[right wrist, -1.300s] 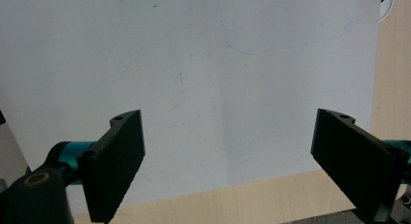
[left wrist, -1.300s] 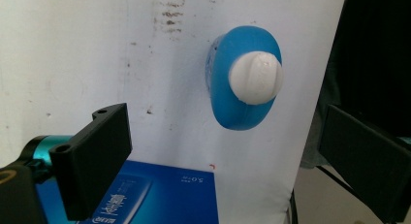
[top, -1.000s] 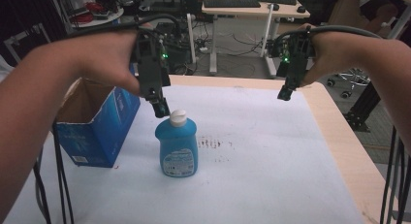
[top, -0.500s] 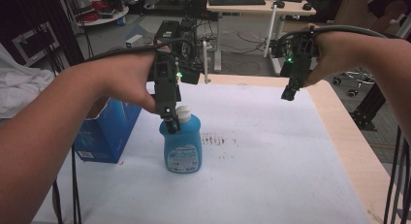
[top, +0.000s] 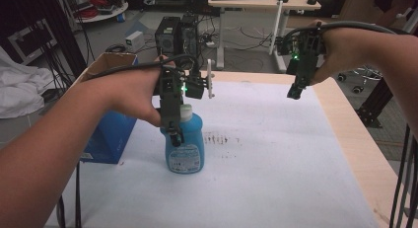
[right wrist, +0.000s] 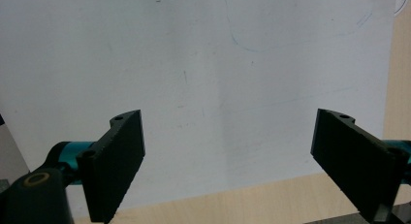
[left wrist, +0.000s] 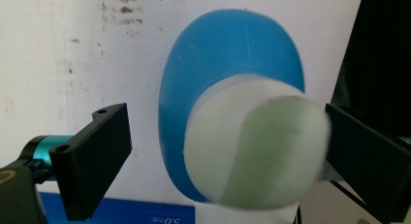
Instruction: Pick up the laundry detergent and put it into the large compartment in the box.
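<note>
The left gripper [top: 175,134] hangs over the blue bottle [top: 185,146], with its jaws pointing down along the bottle's left shoulder. In the left gripper view the two black jaws stand wide apart, one on each side of the white cap [left wrist: 254,144]. The left jaw is well apart from the cap. The right jaw looks very close to the cap's edge, but I cannot tell if it touches, because the cap is blurred there. The jaws do not press on the bottle, so this gripper is open and holds nothing.

The bottle stands upright on the white sheet [top: 276,159] that covers the table [top: 360,139], near the left part of the sheet. Just to its left stands a blue cardboard box [top: 111,134] with its top open. A few dark marks [top: 219,138] lie on the sheet just to the right of the bottle.

The right gripper [top: 294,92] is held in the air over the far right part of the sheet, well apart from the bottle. In the right gripper view its jaws are spread wide, and between them I see the bare sheet and the wooden edge of the table. It holds nothing and touches nothing.
</note>
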`<state>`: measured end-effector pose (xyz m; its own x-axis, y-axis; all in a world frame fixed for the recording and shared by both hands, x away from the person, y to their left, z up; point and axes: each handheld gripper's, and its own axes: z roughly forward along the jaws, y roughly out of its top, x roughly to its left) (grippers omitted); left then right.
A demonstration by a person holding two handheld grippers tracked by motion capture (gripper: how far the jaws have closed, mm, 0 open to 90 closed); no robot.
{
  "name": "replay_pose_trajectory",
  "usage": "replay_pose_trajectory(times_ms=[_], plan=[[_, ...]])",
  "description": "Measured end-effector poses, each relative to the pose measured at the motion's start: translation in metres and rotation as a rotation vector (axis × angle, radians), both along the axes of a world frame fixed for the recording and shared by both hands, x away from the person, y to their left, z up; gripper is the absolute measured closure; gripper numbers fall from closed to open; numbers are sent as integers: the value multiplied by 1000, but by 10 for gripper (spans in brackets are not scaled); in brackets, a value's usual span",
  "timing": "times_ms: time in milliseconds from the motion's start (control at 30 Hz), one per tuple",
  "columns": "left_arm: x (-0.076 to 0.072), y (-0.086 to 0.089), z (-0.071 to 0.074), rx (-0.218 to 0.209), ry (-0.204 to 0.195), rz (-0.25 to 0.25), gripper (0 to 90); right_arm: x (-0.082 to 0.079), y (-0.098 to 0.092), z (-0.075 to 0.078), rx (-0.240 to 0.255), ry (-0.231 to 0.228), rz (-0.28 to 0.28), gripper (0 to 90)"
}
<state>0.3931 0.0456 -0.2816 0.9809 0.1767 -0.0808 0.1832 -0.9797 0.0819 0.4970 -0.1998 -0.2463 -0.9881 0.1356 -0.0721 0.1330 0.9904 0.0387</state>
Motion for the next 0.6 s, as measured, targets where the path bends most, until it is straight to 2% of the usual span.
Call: replay_pose_trajectory(times_ms=[233,367,600], plan=[[-1,-1,-6,-19,10,-9,54,-1,4,-2,-11,-1,1,112],[-2,-3,-10,0,6,-21,54,-2,6,-2,-9,-3,6,113],[-4,-7,-12,-2,-3,-27,55,-1,4,-1,-6,-10,5,112]])
